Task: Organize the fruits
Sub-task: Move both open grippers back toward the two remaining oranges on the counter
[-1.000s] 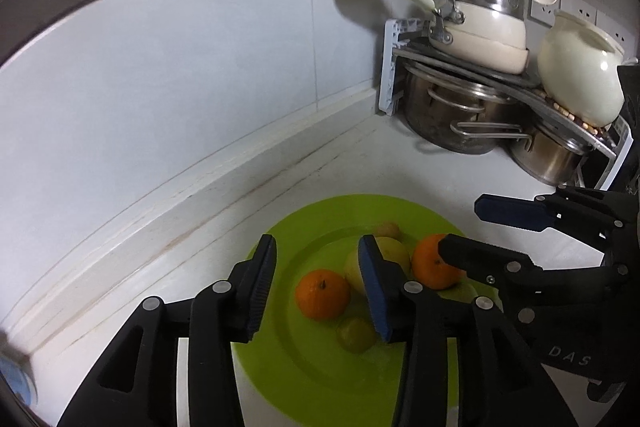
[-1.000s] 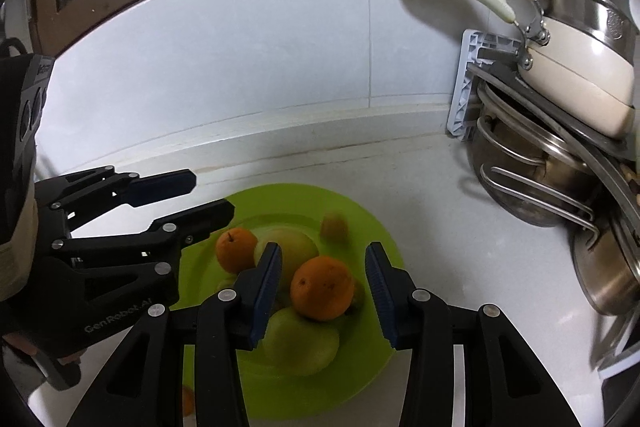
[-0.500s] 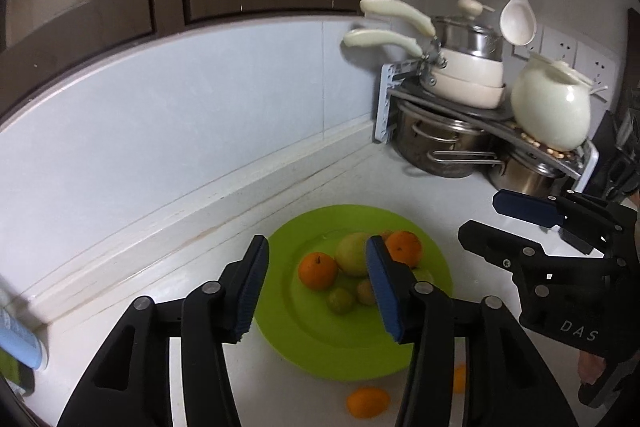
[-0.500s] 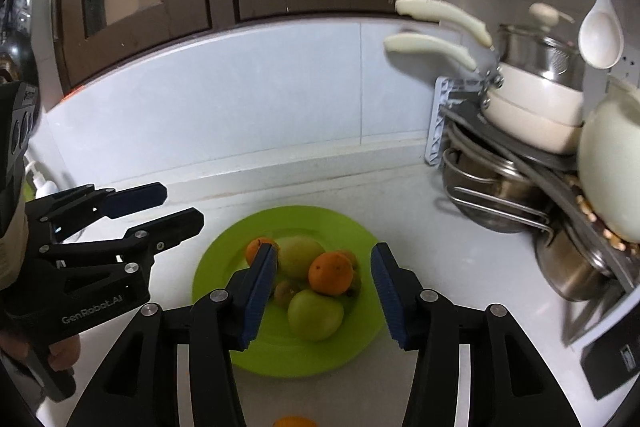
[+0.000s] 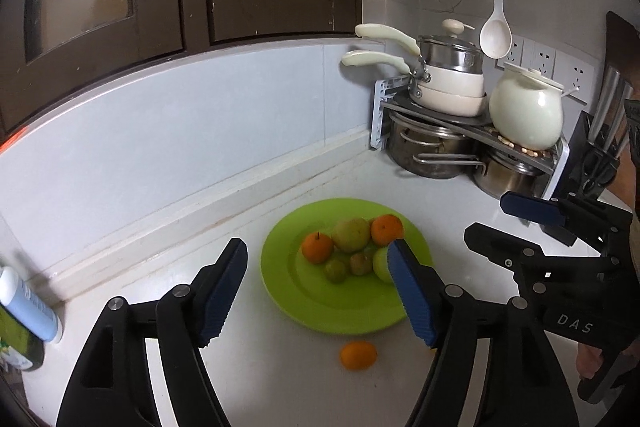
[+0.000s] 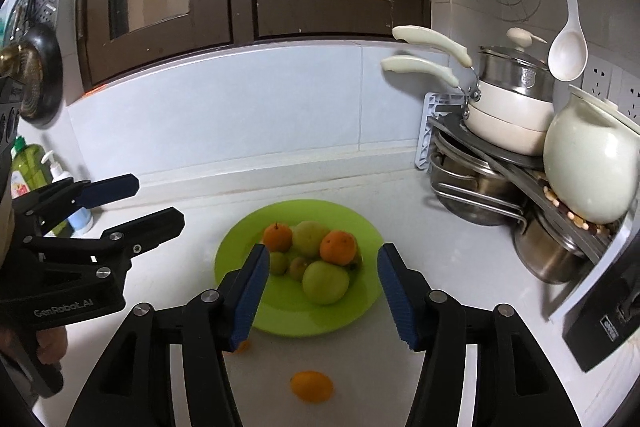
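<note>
A lime-green plate (image 5: 320, 303) (image 6: 288, 319) on the white counter holds two oranges (image 5: 317, 247) (image 6: 337, 247), pale green apples (image 5: 351, 235) (image 6: 325, 282) and small greenish fruits. A loose small orange (image 5: 358, 355) (image 6: 311, 386) lies on the counter in front of the plate; a second one (image 6: 242, 346) peeks from behind my right gripper's left finger. My left gripper (image 5: 316, 291) is open and empty, held above and in front of the plate. My right gripper (image 6: 320, 297) is open and empty too, beside it; each shows in the other's view.
A corner rack (image 5: 448, 119) with steel pots, cream pans and a white jar (image 5: 524, 115) stands at the back right. A knife block (image 5: 596, 155) is at the far right. Soap bottles (image 6: 32, 171) stand at the left by the wall. Dark cabinets hang above.
Both grippers have pulled back and up from the plate, so it looks smaller and farther. The loose oranges on the counter have come into view. Both stay open.
</note>
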Demonstrator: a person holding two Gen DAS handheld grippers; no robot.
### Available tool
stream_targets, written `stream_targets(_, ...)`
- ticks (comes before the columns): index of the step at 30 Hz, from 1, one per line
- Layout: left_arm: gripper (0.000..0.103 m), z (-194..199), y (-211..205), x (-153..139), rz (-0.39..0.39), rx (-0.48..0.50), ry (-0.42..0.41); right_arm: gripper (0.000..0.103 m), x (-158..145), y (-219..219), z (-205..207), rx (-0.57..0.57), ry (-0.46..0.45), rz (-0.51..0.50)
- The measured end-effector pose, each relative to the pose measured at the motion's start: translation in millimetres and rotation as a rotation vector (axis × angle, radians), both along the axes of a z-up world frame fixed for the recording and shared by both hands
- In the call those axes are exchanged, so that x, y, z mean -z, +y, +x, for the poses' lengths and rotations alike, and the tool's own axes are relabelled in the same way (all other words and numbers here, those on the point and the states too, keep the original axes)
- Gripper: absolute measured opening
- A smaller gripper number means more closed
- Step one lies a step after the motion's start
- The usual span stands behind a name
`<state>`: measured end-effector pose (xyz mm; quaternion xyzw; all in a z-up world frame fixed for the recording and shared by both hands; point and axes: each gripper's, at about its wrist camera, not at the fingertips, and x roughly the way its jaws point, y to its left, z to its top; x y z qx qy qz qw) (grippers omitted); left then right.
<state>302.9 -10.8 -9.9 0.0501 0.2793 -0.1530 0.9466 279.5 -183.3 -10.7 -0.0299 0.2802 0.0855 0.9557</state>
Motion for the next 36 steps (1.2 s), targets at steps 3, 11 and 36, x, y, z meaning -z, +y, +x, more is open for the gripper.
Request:
stream_targets(3, 0.075, -9, 4, 4, 0.001, -0.001, 0.008, 0.057, 4, 1, -9, 0.0, 0.008, 0.001)
stream_targets(11, 0.078, -25, 6, 20, 0.0, 0.013, 0.054, 0.057, 23, 4, -26, -0.002, 0.066, -0.004)
stream_targets(36, 0.077, -16, -12, 109, 0.073, 0.104, 0.27, 0.057, 106, -4, -23, 0.012, 0.329, 0.012)
